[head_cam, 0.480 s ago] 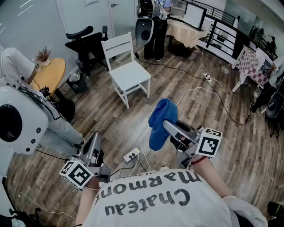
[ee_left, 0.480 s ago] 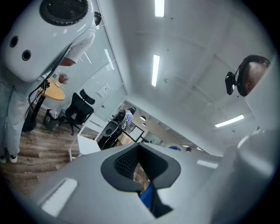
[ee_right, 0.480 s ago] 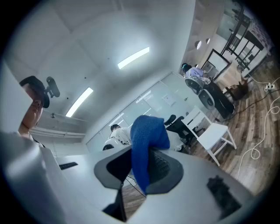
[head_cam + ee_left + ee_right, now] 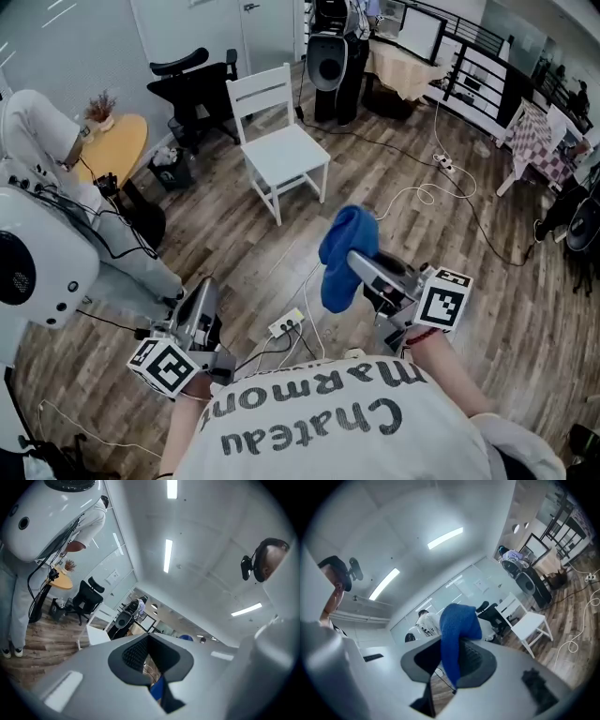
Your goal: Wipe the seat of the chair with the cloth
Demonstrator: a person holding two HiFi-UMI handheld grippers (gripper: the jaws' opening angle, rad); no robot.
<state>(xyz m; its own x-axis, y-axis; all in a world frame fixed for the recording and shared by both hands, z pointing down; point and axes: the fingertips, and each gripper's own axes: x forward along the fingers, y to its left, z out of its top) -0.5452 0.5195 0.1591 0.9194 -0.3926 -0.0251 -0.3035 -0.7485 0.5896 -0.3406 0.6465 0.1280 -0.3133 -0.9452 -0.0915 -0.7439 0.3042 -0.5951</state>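
Note:
The white wooden chair (image 4: 281, 150) stands on the wood floor ahead of me, its seat bare. A blue cloth (image 4: 345, 246) hangs over the tip of my right gripper (image 4: 361, 265), which is shut on it at mid-air height, well short of the chair. In the right gripper view the cloth (image 4: 457, 630) drapes between the pads of the gripper (image 4: 450, 660), with the chair (image 4: 529, 620) beyond. My left gripper (image 4: 200, 314) is low at the left, shut and holding nothing; in its own view the gripper (image 4: 149, 660) points towards the chair (image 4: 101, 634).
A large white robot (image 4: 37, 253) and a person in white (image 4: 37, 122) stand at the left by a round wooden table (image 4: 117, 150). A black office chair (image 4: 192, 89) is behind the white chair. A power strip (image 4: 286, 325) and cables lie on the floor near my feet.
The chair has shifted slightly right and lower in the head view, so it looks a little nearer. Both grippers hold the same pose, with the cloth still in the right one.

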